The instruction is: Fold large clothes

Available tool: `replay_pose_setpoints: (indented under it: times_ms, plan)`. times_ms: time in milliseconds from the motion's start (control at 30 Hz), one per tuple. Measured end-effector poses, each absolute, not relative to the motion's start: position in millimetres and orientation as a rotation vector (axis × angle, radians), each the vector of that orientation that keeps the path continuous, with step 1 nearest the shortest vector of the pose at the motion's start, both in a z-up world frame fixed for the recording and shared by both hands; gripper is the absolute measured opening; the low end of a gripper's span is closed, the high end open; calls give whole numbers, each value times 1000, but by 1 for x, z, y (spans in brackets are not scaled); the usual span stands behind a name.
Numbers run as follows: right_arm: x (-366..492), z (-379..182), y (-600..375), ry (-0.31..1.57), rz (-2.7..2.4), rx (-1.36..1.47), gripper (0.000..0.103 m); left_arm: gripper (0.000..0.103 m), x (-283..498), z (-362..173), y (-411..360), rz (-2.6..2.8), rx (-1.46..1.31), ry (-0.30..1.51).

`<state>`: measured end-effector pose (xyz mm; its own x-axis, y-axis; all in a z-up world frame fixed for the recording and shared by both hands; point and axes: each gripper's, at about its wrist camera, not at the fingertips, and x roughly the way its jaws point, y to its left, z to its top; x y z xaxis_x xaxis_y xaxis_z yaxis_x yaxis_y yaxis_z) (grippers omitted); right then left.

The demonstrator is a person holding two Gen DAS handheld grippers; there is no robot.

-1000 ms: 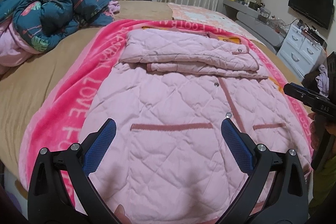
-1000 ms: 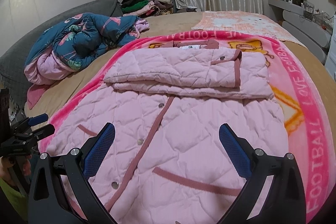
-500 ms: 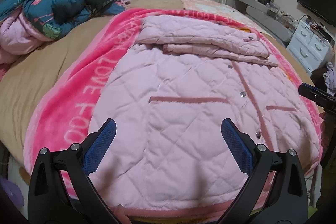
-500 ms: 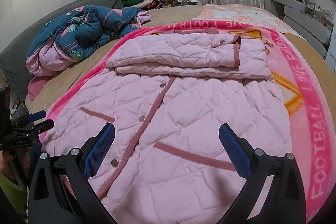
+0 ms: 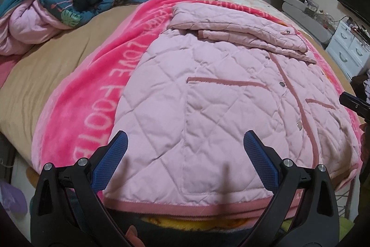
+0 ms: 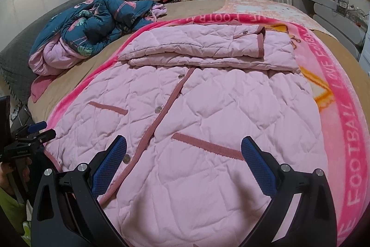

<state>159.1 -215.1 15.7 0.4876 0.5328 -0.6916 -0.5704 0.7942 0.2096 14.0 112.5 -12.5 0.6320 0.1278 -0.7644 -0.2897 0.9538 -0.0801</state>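
Left gripper [image 5: 185,140]: jaws spread wide, nothing held; blue pads [image 5: 108,163] are seen above the near hem of the jacket, with no contact that can be confirmed. The same gripper is also seen at the left edge of the right wrist view [image 6: 34,131].

Right gripper [image 6: 183,146]: jaws spread wide, nothing held; positioned over the lower front panel of the jacket, near the right pocket trim [image 6: 208,146]. Only its tip is seen at the right edge of the left wrist view [image 5: 353,103].

Quilted pink jacket [image 5: 219,112]: laid flat, front up, on a pink blanket [image 5: 92,94] lettered "LOVE FOOTBALL", spread over a bed [image 5: 46,66]. The sleeves and upper part are folded down into a band [image 6: 203,50] across the far end. The snap placket [image 6: 166,105] runs between the two grippers. The hem lies nearest both grippers, at the bed edge.

Rumpled teal floral duvet [image 6: 92,24]: heaped at the far left of the bed, well apart from the jacket.
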Motion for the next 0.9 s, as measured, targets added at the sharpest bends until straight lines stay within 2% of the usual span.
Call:
replay_pose_setpoints:
  times_ms: [367,633,900]
  plan:
    - [148,12,-228,840,643,-92,99,94,4,-30,134,282,-217,906]
    - [148,14,-260,850,568,-101,99,94,13,-50,164,231,-345,1023]
    - [146,5,-306,911,473,-70,99,94,26,-64,161,176,-370,1109]
